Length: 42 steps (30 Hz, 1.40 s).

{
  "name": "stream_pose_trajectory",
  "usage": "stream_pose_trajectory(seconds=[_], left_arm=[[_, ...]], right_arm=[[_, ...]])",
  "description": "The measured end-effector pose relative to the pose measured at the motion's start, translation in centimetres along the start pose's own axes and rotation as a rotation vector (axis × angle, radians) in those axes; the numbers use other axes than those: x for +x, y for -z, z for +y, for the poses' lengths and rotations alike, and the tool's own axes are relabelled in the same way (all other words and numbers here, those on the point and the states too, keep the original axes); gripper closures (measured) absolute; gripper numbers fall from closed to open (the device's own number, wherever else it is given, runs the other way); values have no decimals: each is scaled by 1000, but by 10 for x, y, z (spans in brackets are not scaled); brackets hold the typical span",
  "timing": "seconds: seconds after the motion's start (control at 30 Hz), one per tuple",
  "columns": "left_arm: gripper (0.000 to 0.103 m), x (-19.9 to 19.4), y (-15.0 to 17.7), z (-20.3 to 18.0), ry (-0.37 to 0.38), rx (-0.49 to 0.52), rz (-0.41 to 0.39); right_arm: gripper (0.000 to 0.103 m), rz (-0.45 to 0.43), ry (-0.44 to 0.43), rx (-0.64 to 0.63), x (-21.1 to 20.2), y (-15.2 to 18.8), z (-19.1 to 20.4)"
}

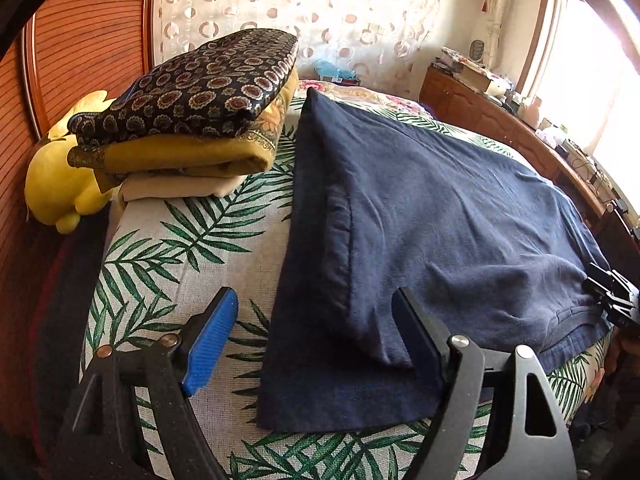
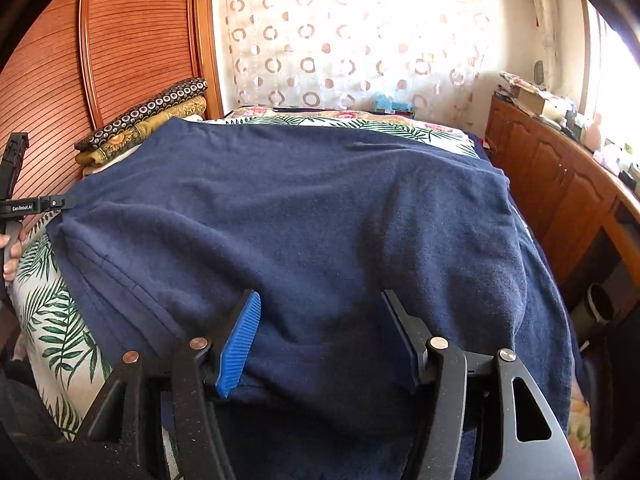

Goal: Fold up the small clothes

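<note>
**mossy_k:** Since the navy garment covers most of the bed, where's the room to move? Its left edge runs as a straight fold from far end to near end, and left of that there's a bare strip of palm-leaf sheet up to the folded stack. The near hem sits close to the bed's front edge.

**tuft99:** Right side is tighter. The cloth drapes over the bed's right edge, with only a narrow gap to the wooden cabinets.

**mossy_k:** Jaws? The left gripper stands wide, one finger over the sheet, the other over the cloth, with the folded edge between them, nothing pinched.

**tuft99:** The right gripper sits over the near hem with a hump of cloth between the pads; they look parted rather than pressing. Only writing I can read is "GenRobot.AI" on the left gripper's body in the right wrist view, a hand below it.

**mossy_k:** Room: slatted wood headboard, circle-print curtain, bright window on the right, yellow plush beside the stack.
</note>
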<state>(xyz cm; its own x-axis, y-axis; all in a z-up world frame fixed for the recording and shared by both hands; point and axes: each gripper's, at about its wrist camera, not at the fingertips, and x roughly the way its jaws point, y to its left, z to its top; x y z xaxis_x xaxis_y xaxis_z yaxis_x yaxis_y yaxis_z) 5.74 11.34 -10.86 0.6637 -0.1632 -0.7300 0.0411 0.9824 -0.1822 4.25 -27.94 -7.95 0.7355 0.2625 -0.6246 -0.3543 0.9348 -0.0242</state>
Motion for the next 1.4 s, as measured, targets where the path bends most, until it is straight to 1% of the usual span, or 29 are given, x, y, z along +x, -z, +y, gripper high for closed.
stream_pose_trajectory(seconds=[0.13,0.2,0.27,0.33,0.37,0.4,0.43,0.47,0.6,0.67,0.7,0.73,0.77,0.83,0.9,1.0,1.13,1.3,1.4], left_arm=[[23,0,0,3,9,-11,1],[25,0,0,3,11,-13,1],[33,0,0,2,7,-6,0],[38,0,1,0,0,2,-2],[45,0,1,0,1,2,-4],[49,0,1,-1,7,3,-6],[56,0,1,-2,13,6,-4],[60,1,0,-3,10,11,-2],[72,2,1,-10,6,47,4],[83,3,0,-12,23,54,7],[85,3,0,-13,27,58,6],[90,3,0,-16,30,65,1],[92,2,-2,-19,35,73,-3],[93,-2,-4,-24,48,82,-23],[94,-11,-8,-29,67,74,-75],[95,-24,-19,-39,97,76,-128],[95,-37,-39,-65,152,108,-182],[95,-39,-64,-99,221,167,-211],[95,-39,-79,-126,267,211,-221]], right_arm=[[40,-2,-4,1,-1,1,-1],[40,-2,-5,2,-1,1,-1],[40,-2,-4,1,-1,1,-1],[40,-3,-5,3,-1,1,-1],[40,-3,-7,8,-2,1,-2],[40,-5,-10,16,-2,1,-3],[40,-6,-11,21,-2,0,-4],[40,-6,-12,22,-2,0,-4],[40,-7,-13,22,-2,0,-4],[40,-8,-15,24,-2,0,-4],[40,-9,-16,25,-2,1,-4],[40,-10,-18,26,-2,1,-3],[40,-11,-20,28,-2,1,-3],[40,-12,-23,33,-2,1,-4],[40,-12,-23,32,-1,1,-4],[40,-12,-23,31,-1,1,-6],[40,-12,-22,28,-1,1,-5],[40,2,-18,14,-2,1,-4],[40,19,-37,27,-5,1,-8]])
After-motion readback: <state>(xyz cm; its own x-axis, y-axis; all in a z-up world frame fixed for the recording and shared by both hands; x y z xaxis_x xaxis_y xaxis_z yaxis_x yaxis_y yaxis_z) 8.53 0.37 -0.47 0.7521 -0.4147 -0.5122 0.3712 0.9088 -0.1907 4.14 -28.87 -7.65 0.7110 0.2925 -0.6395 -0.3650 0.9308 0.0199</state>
